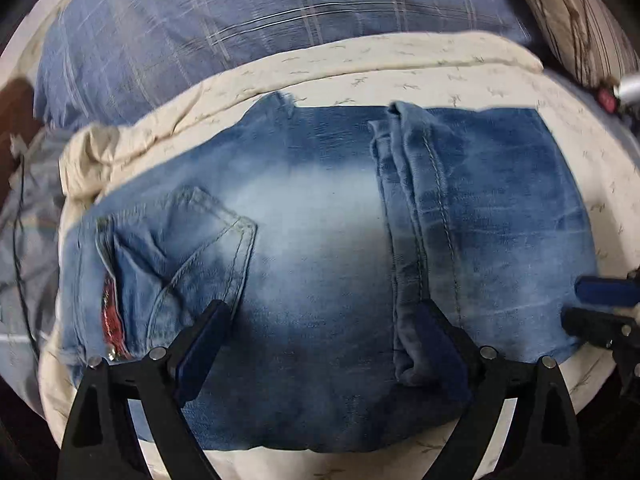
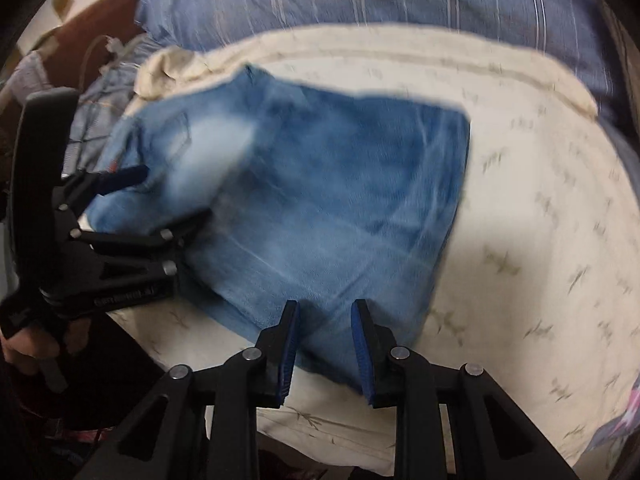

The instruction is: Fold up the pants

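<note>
Your left claw [image 1: 318,344] is spread wide, fingers straddling the near edge of the jeans [image 1: 312,240] with nothing pinched. My guess is that stance is for scooping or pinning a broad bit of denim, since the pads sit on either side of the pale faded patch without pressing it. Your right claw [image 2: 325,346] has its jaws only narrowly apart and nothing visibly clamped between the blue pads; it's hovering over the near corner of the denim at about 6 o'clock in its own view, so I'd call it open but barely. From the left camera you can see it poking in at 3 o'clock, just beside the right edge of the fabric. The jeans are already folded into a squat block on the cream sheet [image 1: 460,76], back pocket [image 1: 200,236] out at 9 o'clock, and a leg hem [image 1: 412,208] doubled over and running from 12 toward 6. That looks like most of the folding is done, with one more fold or a tidy-up left. Blue plaid bedding [image 1: 260,20] sits beyond at 12. The right view is blurry, so contact there's hard to call.
</note>
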Motion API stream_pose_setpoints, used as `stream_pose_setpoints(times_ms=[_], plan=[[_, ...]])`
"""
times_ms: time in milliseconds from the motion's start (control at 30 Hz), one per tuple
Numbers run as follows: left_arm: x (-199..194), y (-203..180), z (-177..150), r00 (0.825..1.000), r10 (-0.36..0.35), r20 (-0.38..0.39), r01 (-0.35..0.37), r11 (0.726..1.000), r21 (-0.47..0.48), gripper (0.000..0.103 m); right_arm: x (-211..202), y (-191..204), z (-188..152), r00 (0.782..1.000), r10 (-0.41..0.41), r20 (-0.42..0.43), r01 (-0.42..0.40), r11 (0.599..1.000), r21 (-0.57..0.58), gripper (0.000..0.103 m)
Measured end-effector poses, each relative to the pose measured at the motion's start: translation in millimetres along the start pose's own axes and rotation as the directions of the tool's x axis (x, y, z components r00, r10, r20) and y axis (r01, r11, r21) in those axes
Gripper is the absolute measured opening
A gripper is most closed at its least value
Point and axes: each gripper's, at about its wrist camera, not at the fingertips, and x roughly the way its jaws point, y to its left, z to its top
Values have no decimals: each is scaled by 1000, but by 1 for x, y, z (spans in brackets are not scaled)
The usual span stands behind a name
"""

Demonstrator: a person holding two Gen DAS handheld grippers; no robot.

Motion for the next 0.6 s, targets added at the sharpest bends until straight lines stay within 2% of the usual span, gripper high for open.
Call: stream_pose_setpoints(times_ms=[167,233,300,367,467,600], plan=[[-7,4,-5,1000,6,15,-6,1000,-13,94,-19,11,2,997,54,57,-52,998,-34,28],[-3,2,-9,1000,14,14,-14,1000,2,94,-9,21,2,999,39,20,-38,997,-62,29],[-4,8,-10,1000,-15,8,16,1000,-26,94,8,26,3,1000,6,-27,-8,998,-67,29],[-14,17,-11,998,-46,32,48,997,-53,94,5,31,8,1000,7,-16,-8,997,-77,31],[-29,31,-17,997,-36,67,41,996,-80,94,-9,37,23,998,50,35,-47,996,-76,32],[-50,70,-34,994,-34,106,54,980,-191,94,-17,45,50,993,50,103,-44,997,-69,32]])
